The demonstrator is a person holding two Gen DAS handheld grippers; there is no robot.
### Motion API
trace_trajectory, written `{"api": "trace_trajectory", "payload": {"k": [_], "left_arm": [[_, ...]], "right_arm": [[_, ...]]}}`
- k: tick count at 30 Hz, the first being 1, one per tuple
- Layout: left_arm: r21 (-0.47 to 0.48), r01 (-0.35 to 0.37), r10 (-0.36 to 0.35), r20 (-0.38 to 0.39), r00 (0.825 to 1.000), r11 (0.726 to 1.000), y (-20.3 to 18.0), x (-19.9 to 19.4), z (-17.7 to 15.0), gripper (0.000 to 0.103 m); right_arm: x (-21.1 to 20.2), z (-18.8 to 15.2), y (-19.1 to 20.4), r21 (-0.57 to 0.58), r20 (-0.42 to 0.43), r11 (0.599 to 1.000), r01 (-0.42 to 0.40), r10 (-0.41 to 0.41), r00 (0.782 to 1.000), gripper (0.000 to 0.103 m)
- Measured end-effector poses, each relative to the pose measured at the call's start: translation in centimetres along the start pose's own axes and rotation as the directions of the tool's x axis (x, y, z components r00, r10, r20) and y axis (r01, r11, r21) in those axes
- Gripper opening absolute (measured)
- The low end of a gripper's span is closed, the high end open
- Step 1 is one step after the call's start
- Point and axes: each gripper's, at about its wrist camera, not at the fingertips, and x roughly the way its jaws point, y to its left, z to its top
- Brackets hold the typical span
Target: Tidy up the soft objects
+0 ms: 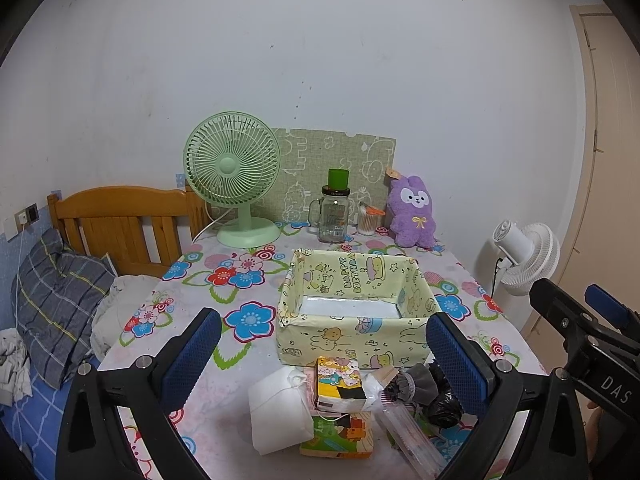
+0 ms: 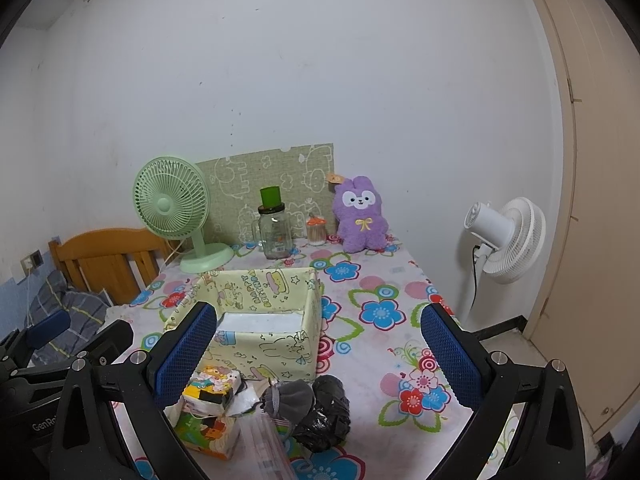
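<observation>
- Two tools hover above the near edge of the flowered desk (image 1: 248, 280): the left tool (image 1: 324, 364) and the right tool (image 2: 320, 356) each have their blue-padded fingers spread wide, with nothing between them.
- Lettering "DAS" shows on the right tool's black body in the left wrist view; "GenRo", cut off, shows on the left tool's body in the right wrist view.
- A pile of soft things lies at the near edge, just in front of the box: a white cloth pouch (image 1: 280, 412), a cartoon-printed tissue pack (image 1: 340, 384) resting on a second tissue pack (image 1: 340, 436) with a green and orange print, a grey sock (image 1: 412, 386), a crumpled black plastic bag (image 1: 442, 404) and a clear plastic packet (image 1: 408, 436).
- The pale yellow paper-wrapped box (image 1: 352, 336) stands open near the desk's middle; its inner wall reads "HAPPY BIRTHDAY", and its floor looks white.
- At the far edge, by the wall, stand a green desk fan (image 1: 232, 176), a glass handled jar (image 1: 332, 216) with a green cup (image 1: 338, 178) on its lid, a small tub of cotton swabs (image 1: 368, 222) and a purple plush bunny (image 1: 412, 212).
- Behind them leans a green mat (image 1: 332, 160) printed with white animal outlines.
- A white floor fan (image 2: 504, 240) stands to the right of the desk.
- A wooden headboard (image 1: 120, 220) and a plaid pillow (image 1: 60, 308) lie to the left.
</observation>
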Motion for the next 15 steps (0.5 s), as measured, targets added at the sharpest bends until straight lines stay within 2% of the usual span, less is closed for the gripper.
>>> {"api": "trace_trajectory", "payload": {"k": [15], "left_arm": [[0.006,0.012,-0.012,0.005,1.000,1.000,-0.15,-0.28,-0.11,0.103]], "right_arm": [[-0.29,0.05,-0.17,0.011,-0.006,1.000,0.003,-0.003,1.000,0.103]]}}
